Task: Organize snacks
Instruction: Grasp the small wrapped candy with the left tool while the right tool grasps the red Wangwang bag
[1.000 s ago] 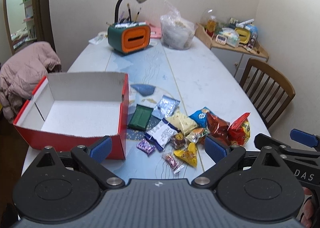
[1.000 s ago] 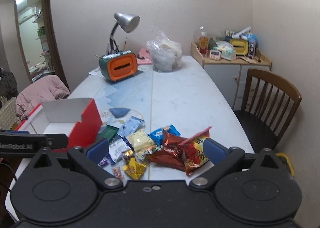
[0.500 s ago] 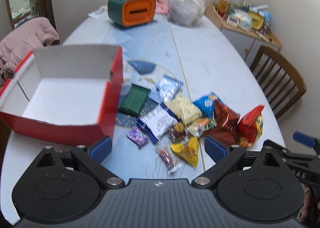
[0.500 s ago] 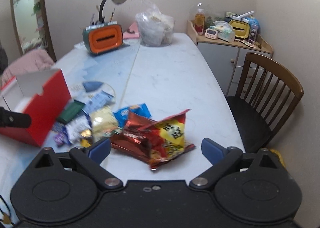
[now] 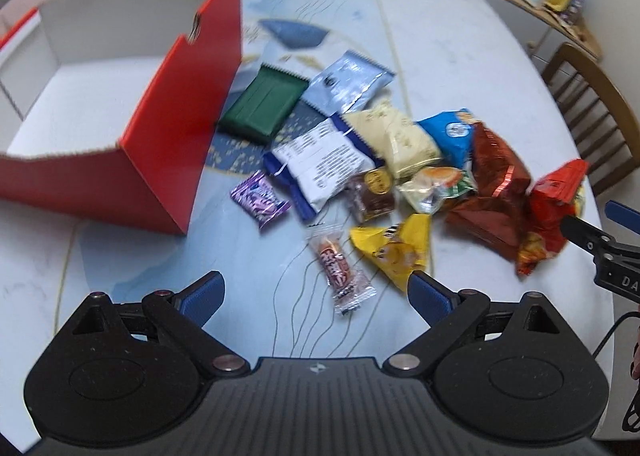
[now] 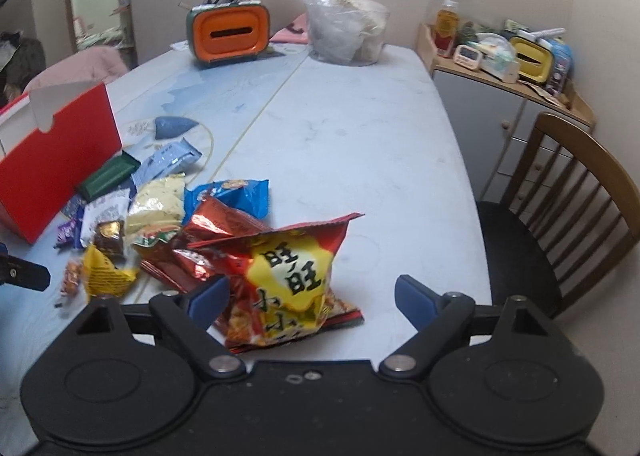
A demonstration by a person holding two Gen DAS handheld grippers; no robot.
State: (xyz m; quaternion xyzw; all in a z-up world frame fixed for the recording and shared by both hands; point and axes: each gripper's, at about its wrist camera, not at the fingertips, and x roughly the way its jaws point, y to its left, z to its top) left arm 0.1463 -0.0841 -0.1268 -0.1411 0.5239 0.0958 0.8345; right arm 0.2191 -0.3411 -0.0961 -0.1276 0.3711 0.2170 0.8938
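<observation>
A pile of snack packets lies on the table beside an open red box (image 5: 160, 144) with a white inside. My left gripper (image 5: 316, 296) is open and empty, just above a small clear-wrapped candy (image 5: 338, 262) and next to a yellow packet (image 5: 394, 250). My right gripper (image 6: 312, 296) is open, with a red and yellow chip bag (image 6: 288, 276) lying between its fingers, not clamped. The right gripper also shows at the right edge of the left wrist view (image 5: 600, 244). The red box shows at the left in the right wrist view (image 6: 56, 160).
An orange and green pen holder with a lamp (image 6: 228, 32) and a clear plastic bag (image 6: 348, 32) stand at the table's far end. A wooden chair (image 6: 568, 192) stands to the right, with a cluttered cabinet (image 6: 504, 60) behind it. A pink jacket (image 6: 80, 68) lies far left.
Both grippers have moved forward and down toward the snacks. The left now hovers over the small candy, and the chip bag has come between the right gripper's fingers.
</observation>
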